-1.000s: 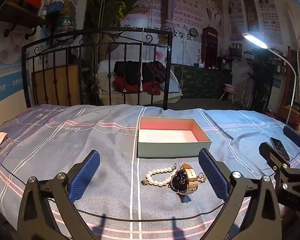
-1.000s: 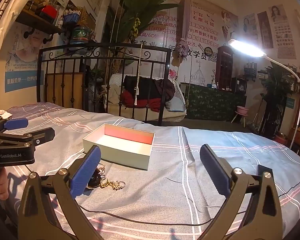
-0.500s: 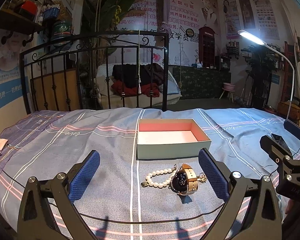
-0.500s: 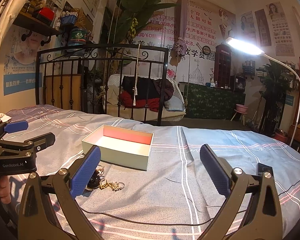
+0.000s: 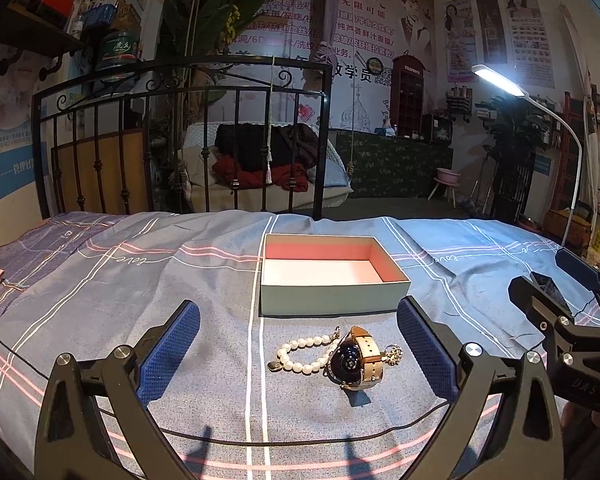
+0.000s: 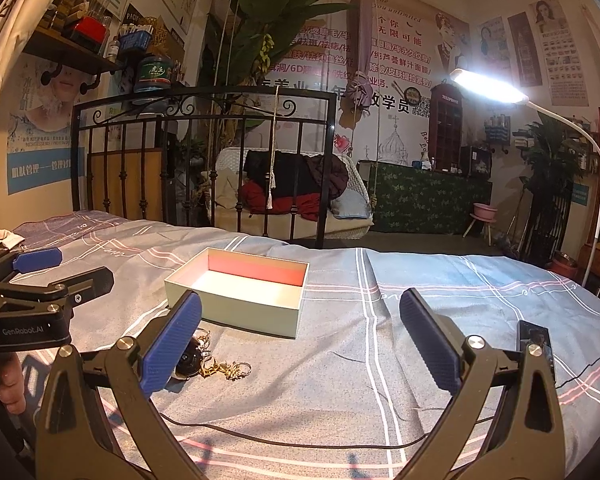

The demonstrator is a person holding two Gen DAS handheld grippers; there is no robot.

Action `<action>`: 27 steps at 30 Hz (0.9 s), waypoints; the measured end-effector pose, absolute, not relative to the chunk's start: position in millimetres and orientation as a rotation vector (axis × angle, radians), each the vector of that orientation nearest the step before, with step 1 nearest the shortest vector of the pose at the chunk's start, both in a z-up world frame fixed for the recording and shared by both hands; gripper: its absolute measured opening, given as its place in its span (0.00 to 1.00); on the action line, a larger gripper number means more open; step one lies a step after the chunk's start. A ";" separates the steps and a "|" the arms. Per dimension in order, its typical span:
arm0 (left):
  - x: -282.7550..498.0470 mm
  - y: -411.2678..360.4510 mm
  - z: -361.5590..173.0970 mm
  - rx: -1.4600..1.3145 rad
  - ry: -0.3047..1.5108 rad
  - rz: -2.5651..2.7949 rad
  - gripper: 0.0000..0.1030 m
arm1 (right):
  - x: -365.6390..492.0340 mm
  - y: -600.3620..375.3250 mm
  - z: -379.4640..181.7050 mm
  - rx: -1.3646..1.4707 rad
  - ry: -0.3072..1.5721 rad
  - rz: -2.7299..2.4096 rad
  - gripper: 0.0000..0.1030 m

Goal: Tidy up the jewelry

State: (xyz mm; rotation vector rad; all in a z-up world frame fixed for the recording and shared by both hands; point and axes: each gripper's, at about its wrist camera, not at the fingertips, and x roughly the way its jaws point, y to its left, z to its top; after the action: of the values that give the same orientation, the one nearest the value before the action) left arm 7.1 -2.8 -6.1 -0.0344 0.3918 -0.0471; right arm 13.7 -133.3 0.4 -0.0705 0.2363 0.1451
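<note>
Left wrist view: left gripper (image 5: 298, 344) spread wide, empty, hovering above the bed (image 5: 100, 300). Pearl bracelet (image 5: 304, 354), watch (image 5: 354, 360) with tan strap and small gold chain (image 5: 394, 354) lay bunched together mid-bed, just short of the open box (image 5: 332, 300) toward the near edge. Bracelet touched the watch. Right wrist view: right gripper (image 6: 300, 336) likewise spread and empty, jewelry behind its left finger (image 6: 170, 340). Phone (image 6: 536, 346) lay near the bed's right edge.
</note>
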 end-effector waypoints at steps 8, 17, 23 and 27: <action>7.2 -2.3 -4.8 -0.040 0.386 -0.041 0.94 | 13.9 -131.9 -0.4 -0.069 0.239 0.147 0.95; 3.6 1.0 -2.3 -0.067 0.345 -0.022 0.94 | 14.5 -132.9 -0.6 -0.064 0.242 0.149 0.95; 2.4 2.4 0.9 -0.079 0.308 -0.018 0.94 | 15.5 -132.9 -0.1 -0.061 0.244 0.156 0.95; 5.3 2.7 -1.1 -0.073 0.333 -0.055 0.94 | 16.6 -133.7 0.9 -0.059 0.244 0.161 0.95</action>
State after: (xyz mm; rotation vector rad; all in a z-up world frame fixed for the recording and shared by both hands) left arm 5.3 2.7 -1.1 -0.0731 0.3328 -0.0548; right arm 16.6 -133.7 0.9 -0.0590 0.2437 0.1606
